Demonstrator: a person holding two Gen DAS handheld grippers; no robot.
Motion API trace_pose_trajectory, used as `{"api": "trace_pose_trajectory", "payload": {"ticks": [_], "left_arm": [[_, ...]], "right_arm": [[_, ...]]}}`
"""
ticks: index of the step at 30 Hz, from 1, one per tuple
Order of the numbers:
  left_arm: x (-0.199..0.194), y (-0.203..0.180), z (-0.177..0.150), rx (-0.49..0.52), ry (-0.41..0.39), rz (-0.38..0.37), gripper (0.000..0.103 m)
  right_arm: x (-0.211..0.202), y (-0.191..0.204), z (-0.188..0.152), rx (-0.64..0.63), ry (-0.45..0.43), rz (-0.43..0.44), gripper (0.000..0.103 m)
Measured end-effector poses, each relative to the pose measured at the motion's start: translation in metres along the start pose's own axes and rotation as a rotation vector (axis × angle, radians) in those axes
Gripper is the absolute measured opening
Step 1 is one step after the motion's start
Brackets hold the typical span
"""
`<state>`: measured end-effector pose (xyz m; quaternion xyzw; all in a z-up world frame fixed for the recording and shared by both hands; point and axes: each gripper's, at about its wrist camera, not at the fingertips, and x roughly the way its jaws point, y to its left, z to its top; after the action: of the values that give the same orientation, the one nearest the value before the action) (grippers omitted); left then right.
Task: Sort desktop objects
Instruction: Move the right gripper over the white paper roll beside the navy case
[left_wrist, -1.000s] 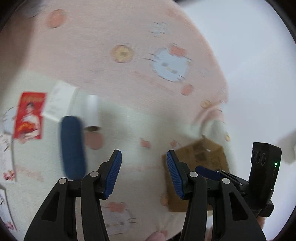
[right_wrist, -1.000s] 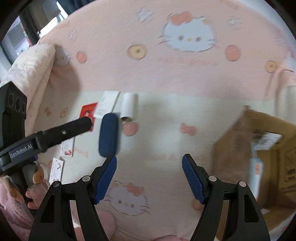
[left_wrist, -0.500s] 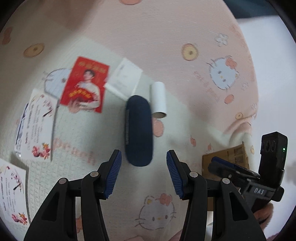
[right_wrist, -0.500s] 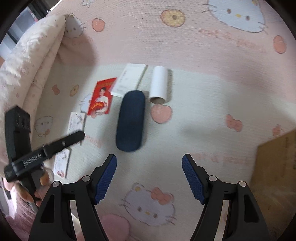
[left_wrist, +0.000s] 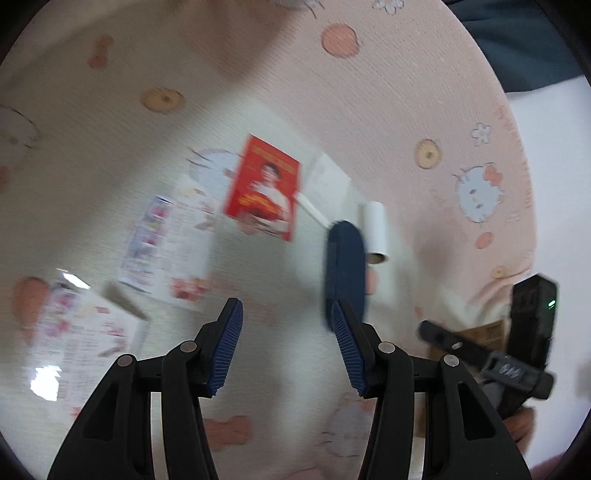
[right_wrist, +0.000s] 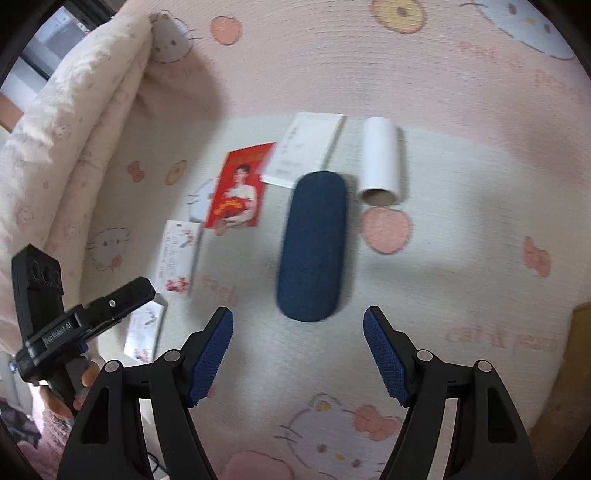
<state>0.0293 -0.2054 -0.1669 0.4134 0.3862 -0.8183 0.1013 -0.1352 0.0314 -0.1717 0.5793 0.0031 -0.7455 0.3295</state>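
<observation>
Both grippers hang spread wide and empty over a cartoon-cat blanket strewn with small desktop things.

The pink and cream blanket (right_wrist: 461, 258) fills both views, its edges bent away by the fisheye; a brown cardboard box (right_wrist: 580, 369) is cut off at the right rim. The right gripper (right_wrist: 298, 354) points down at a dark blue oblong case (right_wrist: 314, 247) lying flat just ahead of its fingertips, apart from them. A white tube (right_wrist: 380, 162) lies beside the case's far end, next to a white booklet (right_wrist: 306, 147) and a red printed card (right_wrist: 240, 184). In the left wrist view the left gripper (left_wrist: 286, 347) aims at bare blanket; motion blur leaves the leaflets (left_wrist: 170, 247) unreadable, and the right finger hides the case's near end.
</observation>
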Motion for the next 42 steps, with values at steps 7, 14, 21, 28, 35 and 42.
{"api": "trace_pose_trajectory", "payload": {"ticks": [7,14,21,28,35,42], "left_arm": [[-0.03,0.024,-0.006,-0.025,-0.071,0.015,0.055],[-0.026,0.036,0.007,-0.047,-0.058,0.033,0.055],[0.016,-0.004,0.043,0.014,-0.021,-0.025,0.055],[0.065,-0.039,0.073,0.063,0.0,-0.04,0.055],[0.103,-0.057,0.085,0.025,0.059,-0.101,0.055],[0.145,-0.107,0.085,0.118,0.088,-0.118,0.055]], "right_arm": [[0.012,0.021,0.003,0.0,-0.016,0.113,0.072],[0.026,0.027,0.008,0.02,-0.036,0.141,0.072],[0.025,-0.011,0.038,0.091,-0.086,0.179,0.072],[0.043,-0.048,0.067,0.149,-0.105,0.165,0.072],[0.045,-0.084,0.078,0.229,-0.149,0.152,0.072],[0.051,-0.121,0.088,0.307,-0.213,0.114,0.071]]}}
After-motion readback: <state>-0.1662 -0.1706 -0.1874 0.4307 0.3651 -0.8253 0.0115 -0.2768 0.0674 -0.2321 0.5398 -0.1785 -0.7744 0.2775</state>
